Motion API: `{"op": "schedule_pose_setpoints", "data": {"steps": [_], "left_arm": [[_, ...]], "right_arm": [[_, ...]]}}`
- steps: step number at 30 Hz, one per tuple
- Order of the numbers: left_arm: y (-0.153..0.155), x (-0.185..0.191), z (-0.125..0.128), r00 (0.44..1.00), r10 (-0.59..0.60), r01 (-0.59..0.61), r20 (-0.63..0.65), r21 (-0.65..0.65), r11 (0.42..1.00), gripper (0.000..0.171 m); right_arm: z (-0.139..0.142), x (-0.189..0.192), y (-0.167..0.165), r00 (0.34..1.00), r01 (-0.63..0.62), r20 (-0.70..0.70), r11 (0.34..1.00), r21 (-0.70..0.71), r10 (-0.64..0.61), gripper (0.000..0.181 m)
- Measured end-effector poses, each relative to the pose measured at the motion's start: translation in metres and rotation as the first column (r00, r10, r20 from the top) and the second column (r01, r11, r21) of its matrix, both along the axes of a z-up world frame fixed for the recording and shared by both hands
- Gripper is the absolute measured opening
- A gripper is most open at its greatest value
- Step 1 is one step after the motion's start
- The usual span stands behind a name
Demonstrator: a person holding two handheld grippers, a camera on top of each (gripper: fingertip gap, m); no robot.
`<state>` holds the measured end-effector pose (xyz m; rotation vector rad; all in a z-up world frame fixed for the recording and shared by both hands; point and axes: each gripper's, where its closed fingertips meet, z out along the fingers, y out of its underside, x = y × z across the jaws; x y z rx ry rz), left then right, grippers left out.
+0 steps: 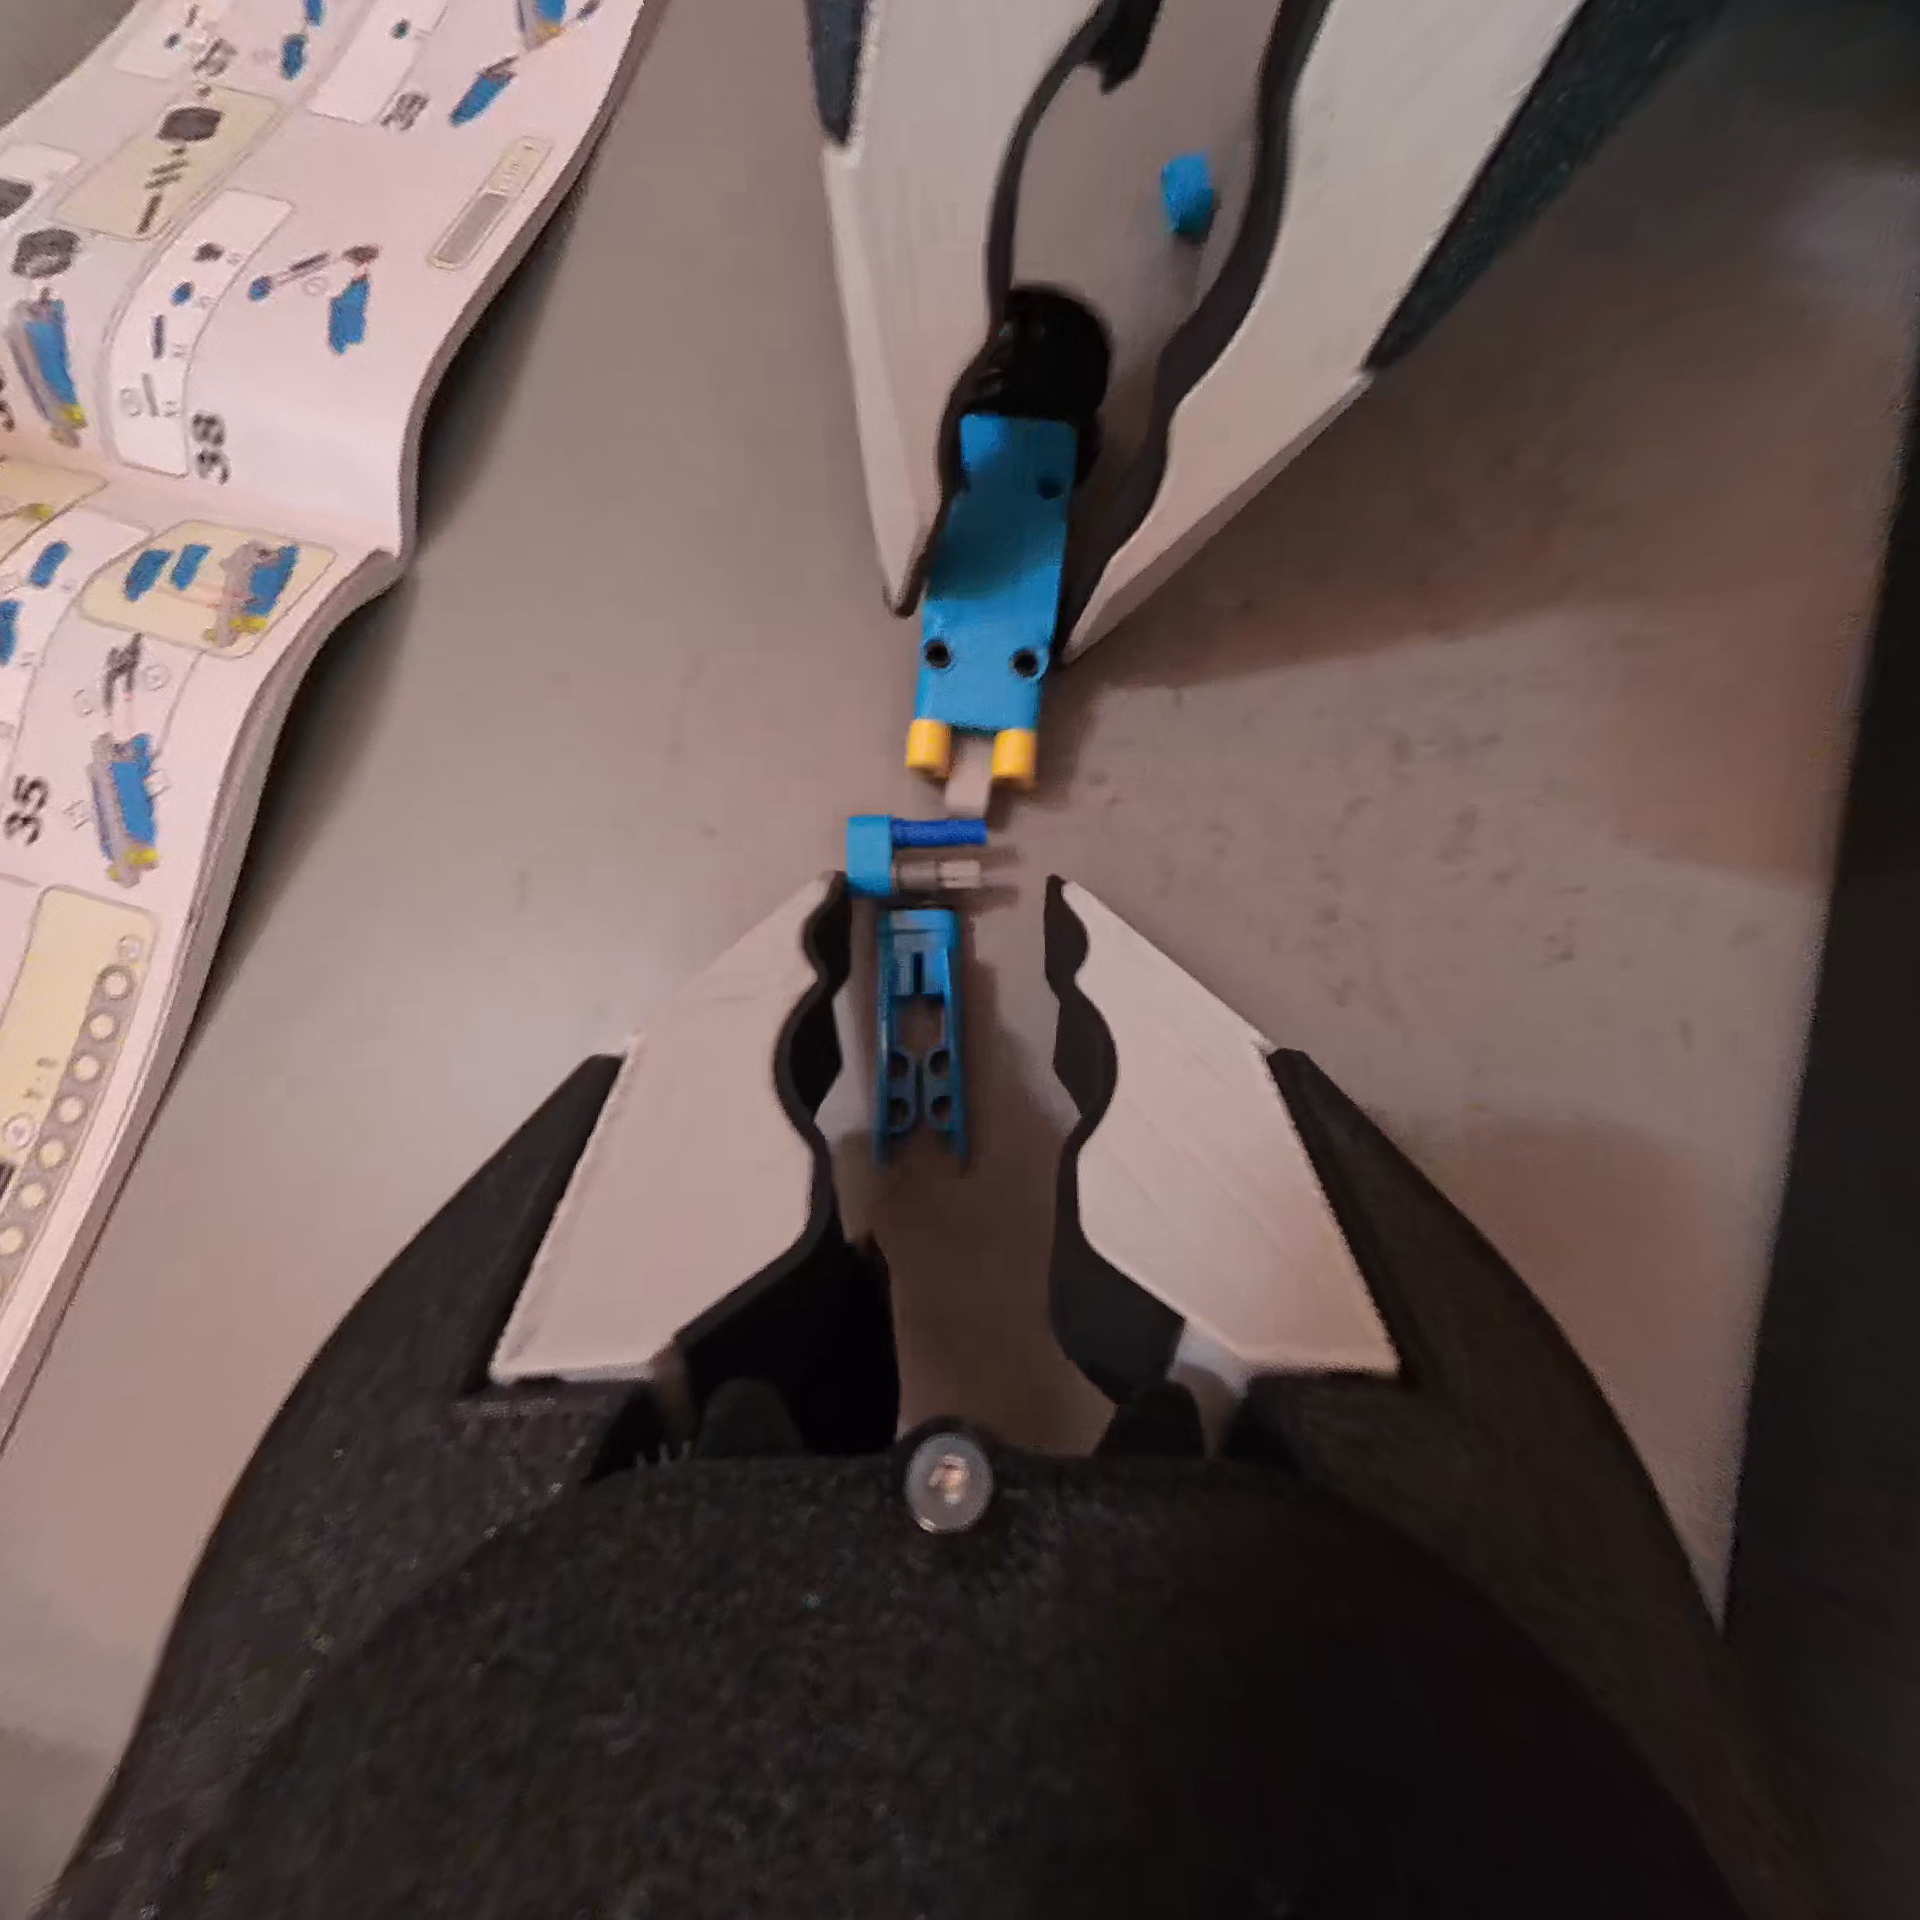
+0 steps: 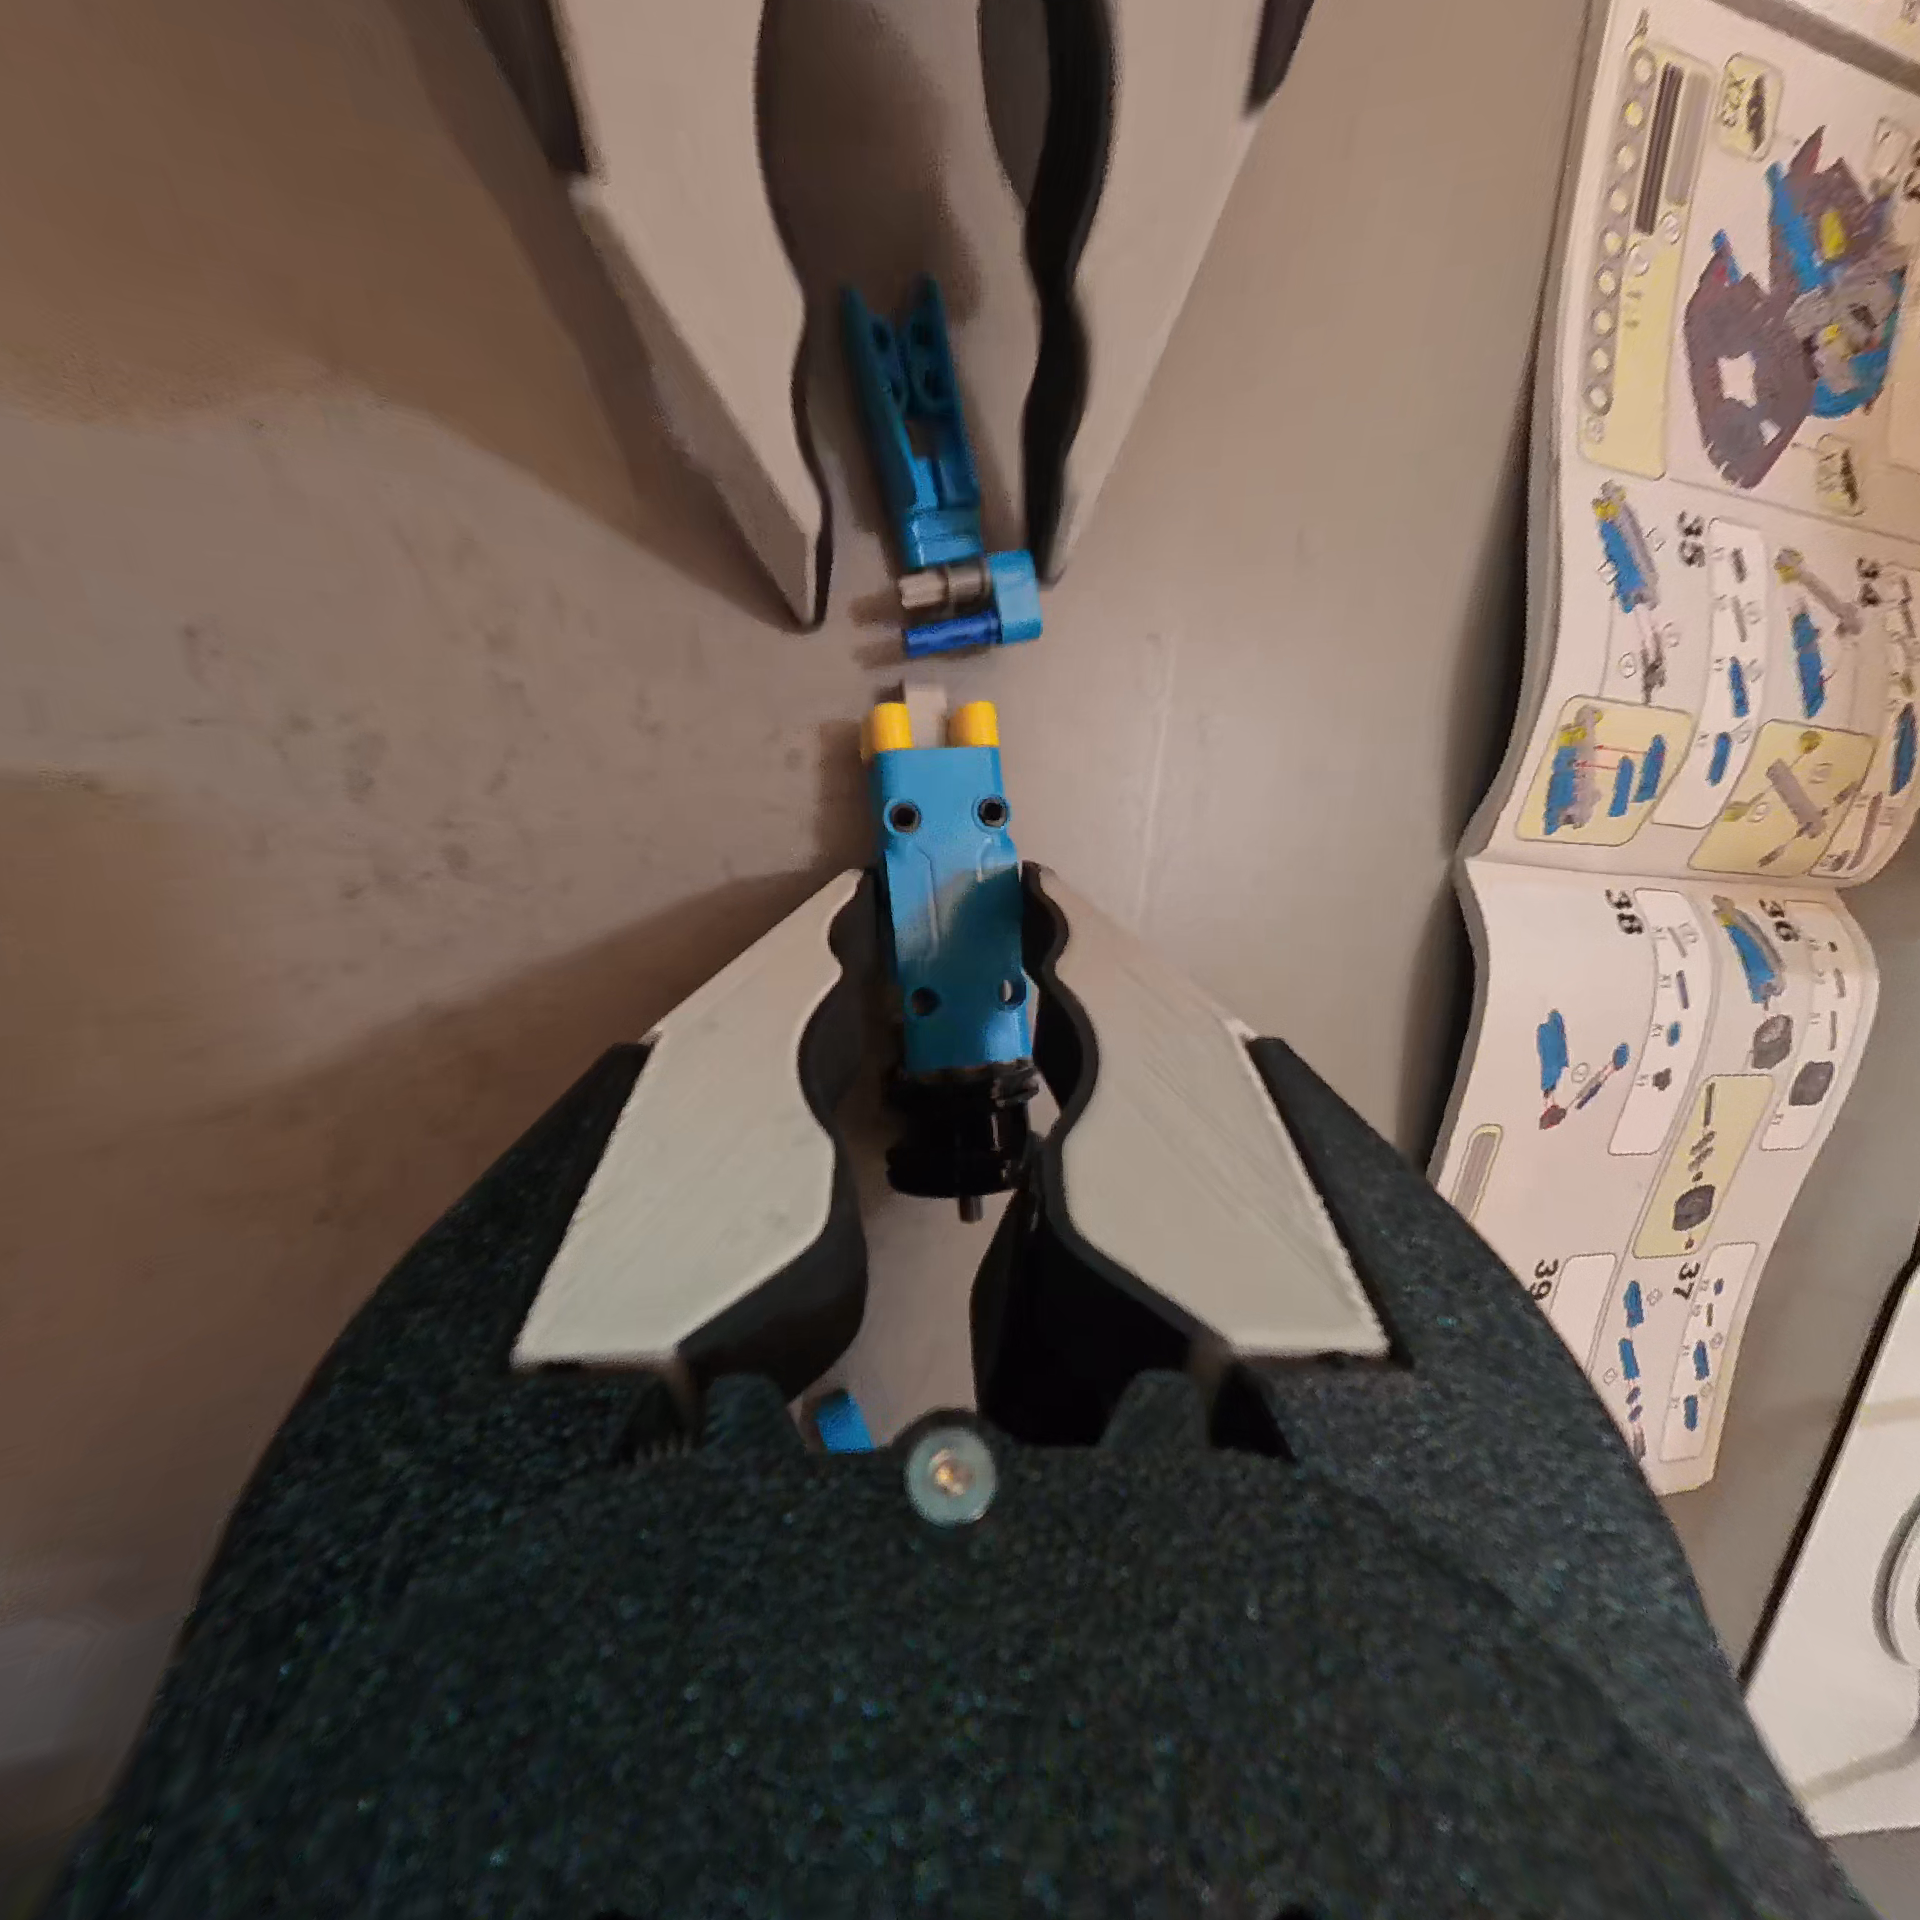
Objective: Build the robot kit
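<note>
My right gripper [image 2: 943,878] is shut on a blue brick assembly [image 2: 951,914] with two yellow pegs [image 2: 935,724] at its front and a black part [image 2: 956,1132] at its rear. It holds the assembly low over the grey table [image 2: 416,727]. My left gripper [image 1: 943,883] faces it and is open. A blue panel piece [image 1: 920,1029] lies between the left fingers, close to the left one. A small blue connector with a dark blue pin and a grey pin [image 1: 914,857] sits at the left fingertips, just short of the yellow pegs [image 1: 971,753]. The assembly [image 1: 992,582] also shows in the left wrist view.
An open instruction booklet [image 1: 208,416] lies beside the grippers; it also shows in the right wrist view [image 2: 1714,831]. A small loose blue piece [image 1: 1188,197] lies on the table under the right gripper. A white object [image 2: 1849,1558] stands at the table's edge. Tip to tip, the grippers are about 5 cm apart.
</note>
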<state>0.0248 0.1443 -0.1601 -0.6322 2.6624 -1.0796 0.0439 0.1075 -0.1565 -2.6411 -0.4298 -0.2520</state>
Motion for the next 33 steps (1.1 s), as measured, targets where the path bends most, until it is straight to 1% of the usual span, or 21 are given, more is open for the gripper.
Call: {"op": "schedule_pose_setpoints", "data": {"steps": [2,6,9,11,13,15,19,24,28,33], "left_arm": [[-0.003,0.000,0.000,1.000,-0.017,0.017,-0.003,-0.011,1.000,0.024],[-0.002,0.000,-0.001,1.000,-0.008,0.007,-0.021,-0.032,0.999,0.024],[0.002,-0.001,-0.001,1.000,-0.004,0.004,-0.012,-0.019,1.000,0.026],[0.006,-0.004,-0.001,1.000,-0.017,0.017,-0.003,-0.010,1.000,0.028],[0.007,-0.009,-0.001,0.999,-0.041,0.041,-0.018,-0.015,0.999,0.027],[0.006,-0.010,-0.001,0.998,-0.049,0.048,-0.030,-0.027,0.998,0.026],[0.004,-0.007,-0.001,0.999,-0.026,0.024,-0.047,-0.047,0.999,0.016],[0.004,-0.004,0.000,0.995,0.013,-0.021,-0.095,-0.087,0.996,0.015],[0.004,-0.003,-0.001,0.996,0.024,-0.031,-0.082,-0.081,0.996,0.015],[0.004,-0.003,-0.001,0.997,0.028,-0.033,-0.070,-0.080,0.996,0.015]], "right_arm": [[0.001,-0.002,0.002,1.000,-0.003,-0.008,1.000,0.008,0.003,0.026],[0.000,-0.008,0.000,0.999,-0.027,-0.030,1.000,0.005,0.028,0.026],[0.001,-0.014,-0.004,0.997,-0.038,-0.065,0.999,-0.004,0.038,0.026],[0.001,-0.015,-0.003,0.997,-0.042,-0.071,0.999,0.004,0.042,0.026],[0.002,-0.021,-0.001,0.993,-0.057,-0.103,0.998,0.020,0.058,0.026],[0.001,-0.022,0.002,0.993,-0.058,-0.098,0.998,0.027,0.061,0.026],[0.002,-0.020,0.003,0.995,-0.053,-0.086,0.998,0.036,0.056,0.026],[0.003,-0.017,0.002,0.994,-0.045,-0.101,0.997,0.055,0.050,0.026],[0.006,-0.016,0.003,0.993,-0.046,-0.101,0.995,0.085,0.054,0.026],[0.005,-0.016,0.003,0.990,-0.030,-0.135,0.995,0.092,0.043,0.026]]}}
